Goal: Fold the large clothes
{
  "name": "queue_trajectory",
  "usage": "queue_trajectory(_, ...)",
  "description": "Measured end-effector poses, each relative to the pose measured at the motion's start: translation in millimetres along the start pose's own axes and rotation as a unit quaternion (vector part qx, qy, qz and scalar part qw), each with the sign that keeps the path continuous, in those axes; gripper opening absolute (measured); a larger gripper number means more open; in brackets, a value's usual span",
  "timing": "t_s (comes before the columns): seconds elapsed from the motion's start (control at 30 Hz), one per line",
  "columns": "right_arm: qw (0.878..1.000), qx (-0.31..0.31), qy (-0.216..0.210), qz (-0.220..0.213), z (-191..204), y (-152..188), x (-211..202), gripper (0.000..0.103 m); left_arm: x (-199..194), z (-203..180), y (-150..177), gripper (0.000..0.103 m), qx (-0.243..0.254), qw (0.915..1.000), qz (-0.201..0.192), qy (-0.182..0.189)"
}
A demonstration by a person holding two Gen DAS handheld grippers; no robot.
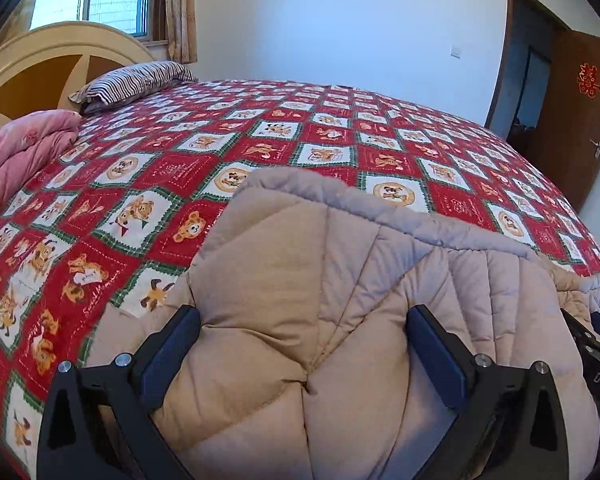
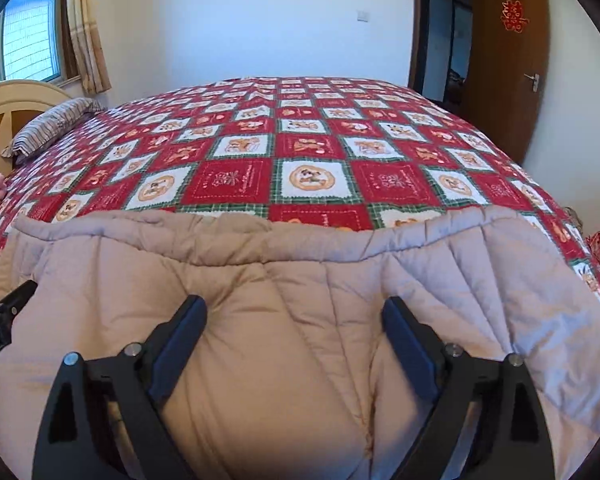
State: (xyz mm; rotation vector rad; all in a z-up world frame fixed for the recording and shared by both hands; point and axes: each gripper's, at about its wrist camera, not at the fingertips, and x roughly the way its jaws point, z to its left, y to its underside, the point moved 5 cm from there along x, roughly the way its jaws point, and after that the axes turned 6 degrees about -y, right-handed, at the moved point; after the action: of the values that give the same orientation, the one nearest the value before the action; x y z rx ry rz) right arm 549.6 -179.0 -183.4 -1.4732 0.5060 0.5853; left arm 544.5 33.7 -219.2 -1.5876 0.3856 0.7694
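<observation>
Beige quilted garment [image 1: 300, 300] is bunched between the spread fingers of left gripper [image 1: 302, 344] and right gripper [image 2: 294, 334], bedspread [image 2: 312, 152] ahead; grasp step likely in hand, jaw closure judged next.

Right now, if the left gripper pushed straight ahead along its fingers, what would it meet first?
The beige quilted garment. It already bulges between the wide-open fingers of the left gripper, so contact would likely come almost at once. Beyond its far edge lies the red patchwork bedspread; depth is unclear.
</observation>
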Motion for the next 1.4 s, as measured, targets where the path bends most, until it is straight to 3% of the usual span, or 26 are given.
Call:
queue_trajectory(0.47, 0.999, -0.021, 0.022, 0.040, 5.6, 7.2, 20.4, 0.098, 13.1, -10.1, 7.0, 0.102, 0.020, 0.9994, 0.026, -0.013)
queue_trajectory(1.4, 0.995, -0.050, 0.060, 0.067, 11.8, 10.3, 34.1, 0.101, 12.5, -13.0, 9.2, 0.102, 0.031, 0.9985, 0.024, -0.037)
